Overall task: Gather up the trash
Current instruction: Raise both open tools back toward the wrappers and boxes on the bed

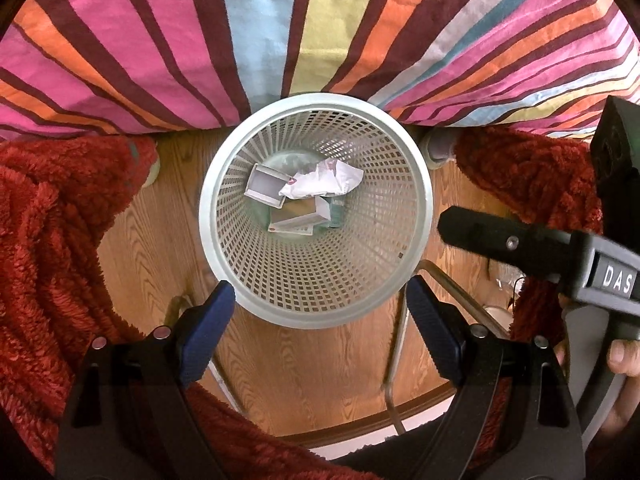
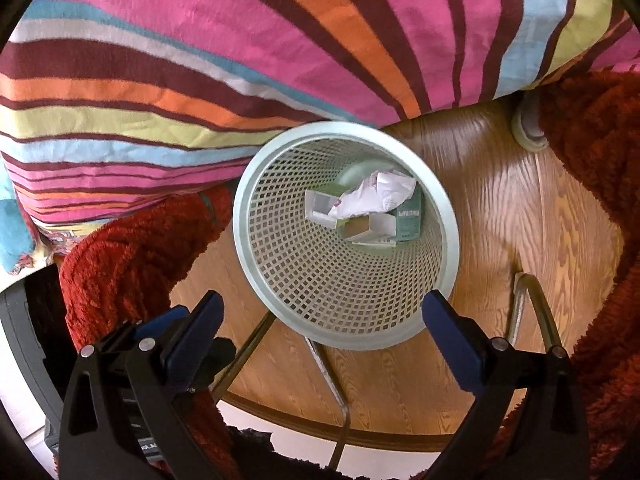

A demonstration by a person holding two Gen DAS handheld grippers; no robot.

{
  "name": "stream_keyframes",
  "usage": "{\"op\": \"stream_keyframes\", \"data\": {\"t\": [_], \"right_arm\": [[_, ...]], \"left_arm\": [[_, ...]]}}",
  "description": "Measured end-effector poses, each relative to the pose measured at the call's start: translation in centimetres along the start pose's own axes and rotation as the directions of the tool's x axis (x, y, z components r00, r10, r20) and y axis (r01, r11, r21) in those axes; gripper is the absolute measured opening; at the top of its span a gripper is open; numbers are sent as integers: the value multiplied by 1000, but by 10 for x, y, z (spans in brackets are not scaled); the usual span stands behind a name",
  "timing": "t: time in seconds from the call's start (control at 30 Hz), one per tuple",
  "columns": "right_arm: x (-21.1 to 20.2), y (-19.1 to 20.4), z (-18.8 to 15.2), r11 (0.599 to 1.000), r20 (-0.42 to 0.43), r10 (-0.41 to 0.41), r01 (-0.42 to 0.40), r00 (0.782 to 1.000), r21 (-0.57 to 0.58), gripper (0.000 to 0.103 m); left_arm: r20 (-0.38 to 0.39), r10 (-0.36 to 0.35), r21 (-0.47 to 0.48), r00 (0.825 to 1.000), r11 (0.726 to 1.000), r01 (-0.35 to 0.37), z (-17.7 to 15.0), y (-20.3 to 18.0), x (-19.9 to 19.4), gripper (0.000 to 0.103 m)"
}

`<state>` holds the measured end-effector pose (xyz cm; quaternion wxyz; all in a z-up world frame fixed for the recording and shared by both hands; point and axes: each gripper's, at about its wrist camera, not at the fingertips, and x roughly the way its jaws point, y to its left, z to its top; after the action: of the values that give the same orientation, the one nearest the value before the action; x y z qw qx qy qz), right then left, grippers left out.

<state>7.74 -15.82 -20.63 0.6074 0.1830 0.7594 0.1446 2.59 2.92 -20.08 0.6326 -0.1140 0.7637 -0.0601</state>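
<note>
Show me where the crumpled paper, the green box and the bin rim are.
crumpled paper (image 1: 324, 182), left wrist view, on its white middle.
green box (image 2: 409, 218), right wrist view, on its printed face.
bin rim (image 1: 208, 216), left wrist view, on the left edge.

Both cameras look steeply down from above the round white mesh plastic wastebasket (image 1: 316, 210), each sighting between its own pair of blue-padded fingers. The left wrist view hangs almost straight over the basket, so its mouth sits centred. The right wrist view (image 2: 346, 236) stands a little off to one side of the basket, more slanted, showing more of its inner wall. Both share the basket, the striped multicoloured bedcover (image 1: 280, 32) behind it and the wood-grain floor (image 2: 500, 208) around it.
</note>
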Motion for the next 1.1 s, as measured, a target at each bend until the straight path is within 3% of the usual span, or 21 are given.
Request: {"op": "stream_keyframes", "data": {"t": [0.27,0.43,0.53,0.67,0.9,0.97,1.1], "right_arm": [[-12,3,-4,1000,54,8,-7,999,-17,95],[-32,10,-11,998,151,35,-26,988,-60,95],[-50,14,-17,994,235,70,-47,969,-100,95],[-82,21,-27,985,378,117,-57,919,-165,95],[-122,27,-41,961,565,228,-89,793,-263,95],[-129,30,-41,950,577,262,-102,774,-294,95],[-143,40,-46,939,642,247,-15,726,-345,95]], "left_arm": [[55,14,10,998,1000,-15,-4,-2,-11,85],[134,31,32,991,999,-36,-9,-7,-29,85],[190,46,42,981,998,-55,-13,-11,-41,85],[276,69,57,959,995,-88,-16,-18,-58,85],[444,95,100,891,983,-154,-22,-33,-93,85],[478,100,108,872,979,-171,-24,-36,-100,85],[526,88,104,846,981,-166,-25,-37,-113,85]]}}
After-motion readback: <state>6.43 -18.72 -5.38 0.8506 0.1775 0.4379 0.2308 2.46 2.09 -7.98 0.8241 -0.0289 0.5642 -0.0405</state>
